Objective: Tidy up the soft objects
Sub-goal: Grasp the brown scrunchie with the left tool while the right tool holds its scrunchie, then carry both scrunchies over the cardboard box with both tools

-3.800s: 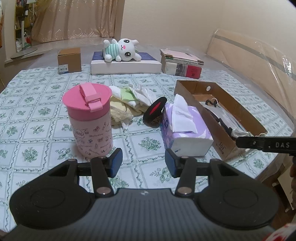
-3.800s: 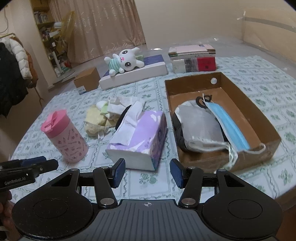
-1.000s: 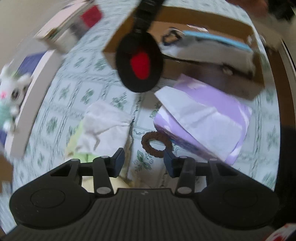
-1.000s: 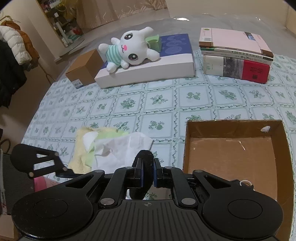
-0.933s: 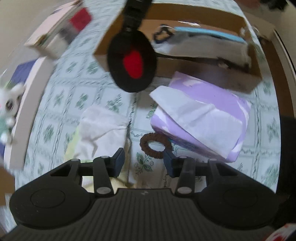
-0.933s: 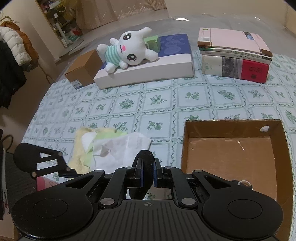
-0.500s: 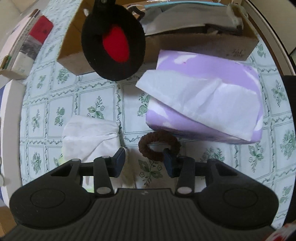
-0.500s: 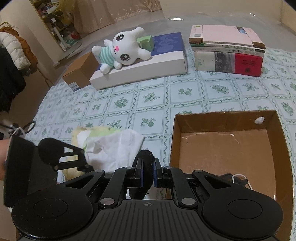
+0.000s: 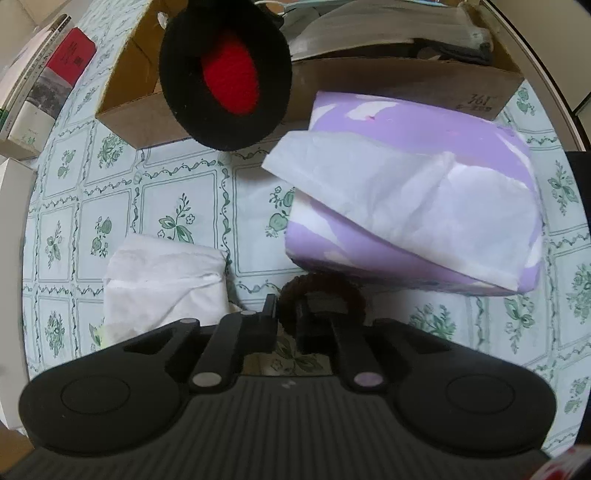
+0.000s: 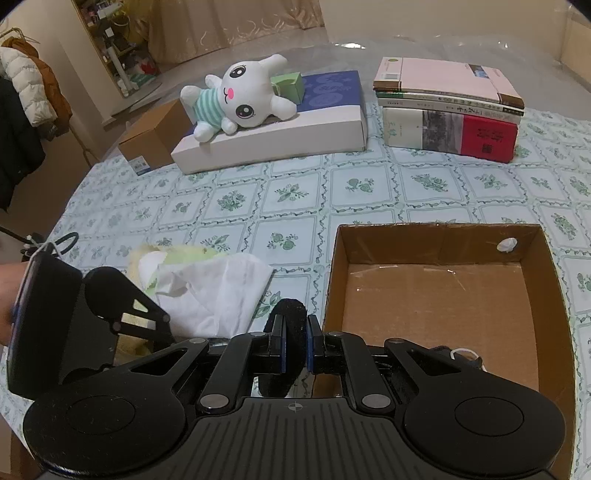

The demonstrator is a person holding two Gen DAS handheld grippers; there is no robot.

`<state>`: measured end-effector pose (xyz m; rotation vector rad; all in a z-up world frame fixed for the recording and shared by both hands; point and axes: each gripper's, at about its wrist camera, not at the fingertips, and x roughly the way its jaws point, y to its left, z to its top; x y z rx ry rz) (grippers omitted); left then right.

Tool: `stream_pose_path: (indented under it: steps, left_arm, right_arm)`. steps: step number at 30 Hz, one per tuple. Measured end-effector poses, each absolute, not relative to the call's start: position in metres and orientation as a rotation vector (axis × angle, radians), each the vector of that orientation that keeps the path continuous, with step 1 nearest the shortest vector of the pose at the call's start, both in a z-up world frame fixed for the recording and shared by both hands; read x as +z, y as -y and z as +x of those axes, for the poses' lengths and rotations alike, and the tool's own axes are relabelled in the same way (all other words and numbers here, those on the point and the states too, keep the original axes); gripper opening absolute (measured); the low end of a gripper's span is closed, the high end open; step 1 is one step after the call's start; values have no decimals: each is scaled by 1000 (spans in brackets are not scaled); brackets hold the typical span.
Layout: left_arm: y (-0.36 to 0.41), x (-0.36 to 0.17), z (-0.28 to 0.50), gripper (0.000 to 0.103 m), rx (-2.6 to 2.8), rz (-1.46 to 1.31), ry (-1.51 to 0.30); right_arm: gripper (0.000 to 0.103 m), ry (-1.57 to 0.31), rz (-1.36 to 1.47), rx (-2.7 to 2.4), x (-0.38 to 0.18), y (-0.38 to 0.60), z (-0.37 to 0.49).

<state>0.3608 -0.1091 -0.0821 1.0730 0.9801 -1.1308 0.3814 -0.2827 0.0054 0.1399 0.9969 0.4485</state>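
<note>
A brown hair tie (image 9: pixel 334 286) lies on the flowered tablecloth against the purple tissue pack (image 9: pixel 406 206). My left gripper (image 9: pixel 286 308) points steeply down at it. Its jaws are closing and pinch the tie's left rim between the pads. My right gripper (image 10: pixel 295 347) is shut on a black fuzzy ear pad (image 10: pixel 291 308). That pad, with its red centre (image 9: pixel 229 74), hangs over the near corner of the brown cardboard box (image 10: pixel 436 295). Face masks (image 9: pixel 369 26) lie in the box.
A white cloth (image 9: pixel 166 280) on a yellow-green one lies left of the hair tie. At the far side are a plush rabbit (image 10: pixel 240 96) on a flat white box, a stack of books (image 10: pixel 447 110) and a small carton (image 10: pixel 155 136).
My left gripper has dropped onto the hair tie, rolled, and brought its open jaws together on the tie's rim. My right gripper keeps the ear pad and has barely moved.
</note>
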Motion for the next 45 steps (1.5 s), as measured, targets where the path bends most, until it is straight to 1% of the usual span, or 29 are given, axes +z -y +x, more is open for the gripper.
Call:
stream_pose_path:
  steps: [7,16,27,35,45]
  left_arm:
    - [95,-40,350,7,-1045,1015,-932]
    - [81,30,331,7,-916,890,-867]
    - [104,91,301,7,-797,704,-840]
    - [149,105,282,7,-773,557,-845]
    - [211,91,281,7,-757,492,-871]
  right_arm:
    - [10,-972,136,439,22,281,366]
    - [10,-912,130,430,64,281,332]
    - [10,-838,148,374,112,312,286]
    - [10,-810,188,275,123,371,254]
    - [10,-823,261,190,103,436,229]
